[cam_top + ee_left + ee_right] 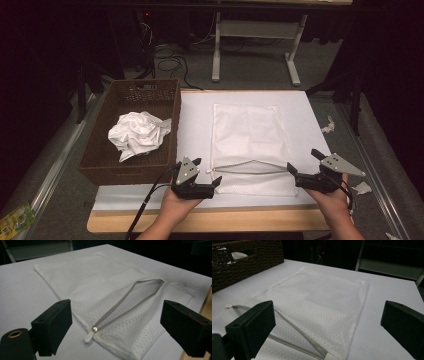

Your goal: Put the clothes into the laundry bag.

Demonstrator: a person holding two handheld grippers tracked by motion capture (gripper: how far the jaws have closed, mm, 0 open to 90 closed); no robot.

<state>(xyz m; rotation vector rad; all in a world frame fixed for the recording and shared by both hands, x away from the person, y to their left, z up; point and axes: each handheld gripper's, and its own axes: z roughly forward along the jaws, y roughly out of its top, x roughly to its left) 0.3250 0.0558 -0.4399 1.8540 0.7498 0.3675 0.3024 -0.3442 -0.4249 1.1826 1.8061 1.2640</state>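
A: Mesh bag [248, 145] first. Where is it lying?

B: Flat on the white worktop [195, 125], just right of the brown wicker basket [102, 167]. Its grey zipper [247, 166] runs across the near end and stands partly undone, so the 2 edges gape apart.

A: And the zipper pull?

B: The white pull [89, 337] sits at the bag's left end, close in front of the left gripper [206, 172].

A: What is that gripper doing?

B: Its jaws are spread wide with nothing between them, and they point at the bag's left edge without touching it.

A: The right gripper [304, 167]?

B: Also spread wide and empty, held near the bag's right edge at the zipper's far end. Each one rests in a hand coming in from the worktop's near side.

A: Anything in the basket?

B: A crumpled white cloth [137, 134], well apart from both grippers.
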